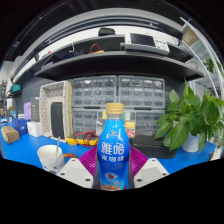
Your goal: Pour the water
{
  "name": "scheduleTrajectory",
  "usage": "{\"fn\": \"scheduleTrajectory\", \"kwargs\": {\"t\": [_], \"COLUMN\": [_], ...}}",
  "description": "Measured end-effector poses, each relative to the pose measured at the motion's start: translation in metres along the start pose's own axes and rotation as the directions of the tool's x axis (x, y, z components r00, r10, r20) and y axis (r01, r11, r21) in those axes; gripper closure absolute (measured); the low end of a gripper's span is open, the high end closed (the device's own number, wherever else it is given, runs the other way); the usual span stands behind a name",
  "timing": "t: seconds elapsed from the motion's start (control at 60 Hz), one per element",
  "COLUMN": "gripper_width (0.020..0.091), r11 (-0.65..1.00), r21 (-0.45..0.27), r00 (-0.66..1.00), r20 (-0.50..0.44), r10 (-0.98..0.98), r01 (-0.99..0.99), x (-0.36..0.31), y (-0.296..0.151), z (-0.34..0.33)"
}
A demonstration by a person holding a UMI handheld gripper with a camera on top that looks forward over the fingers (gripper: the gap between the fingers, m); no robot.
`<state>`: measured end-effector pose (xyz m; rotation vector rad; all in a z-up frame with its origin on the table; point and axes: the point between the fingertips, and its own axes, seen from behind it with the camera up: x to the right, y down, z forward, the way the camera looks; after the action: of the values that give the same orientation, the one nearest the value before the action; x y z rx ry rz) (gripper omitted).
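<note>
Two shelves point(110, 62) span the wall well beyond your claw, holding boxes too small to read. Under them stands a cabinet point(118, 100) of clear drawers. Your blue table point(25, 150) runs from there back to the claw. Right of the claw and a little ahead, a leafy plant point(190, 115) sits in a white pot. Between your fingers stands the bottle point(114, 150), upright, with a pale orange cap and a blue label bearing white Chinese characters; the smaller print beneath them cannot be read. Your claw point(114, 176) has its fingers point(76, 173) spread to bottle width, one at each side; whether they actually press on the bottle you cannot tell from here. Just left of the left finger stands a white cup point(50, 157). Behind the bottle sits a dark purple bowl-like thing point(88, 140).
</note>
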<state>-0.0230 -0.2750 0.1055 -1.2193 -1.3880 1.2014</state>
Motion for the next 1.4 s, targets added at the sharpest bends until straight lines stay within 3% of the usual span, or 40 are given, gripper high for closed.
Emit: {"fn": "scheduleTrajectory", "kwargs": {"t": [0.167, 0.3, 0.367, 0.8, 1.4], "gripper_width": [0.0589, 0.032, 0.0284, 0.0277, 0.0277], "r11": [1.0, 0.999, 0.999, 0.99, 0.988], "r21": [-0.022, -0.048, -0.051, -0.122, -0.087], "r00": [1.0, 1.0, 1.0, 0.99, 0.978], "r20": [-0.006, -0.018, -0.027, -0.135, -0.181], "r10": [-0.01, 0.014, 0.012, 0.051, 0.107], "r01": [0.01, -0.015, -0.014, -0.067, -0.124], "x": [0.0, 0.002, 0.003, 0.027, 0.054], "y": [0.001, 0.004, 0.006, 0.031, 0.014], "z": [-0.001, -0.011, -0.02, -0.111, -0.172]}}
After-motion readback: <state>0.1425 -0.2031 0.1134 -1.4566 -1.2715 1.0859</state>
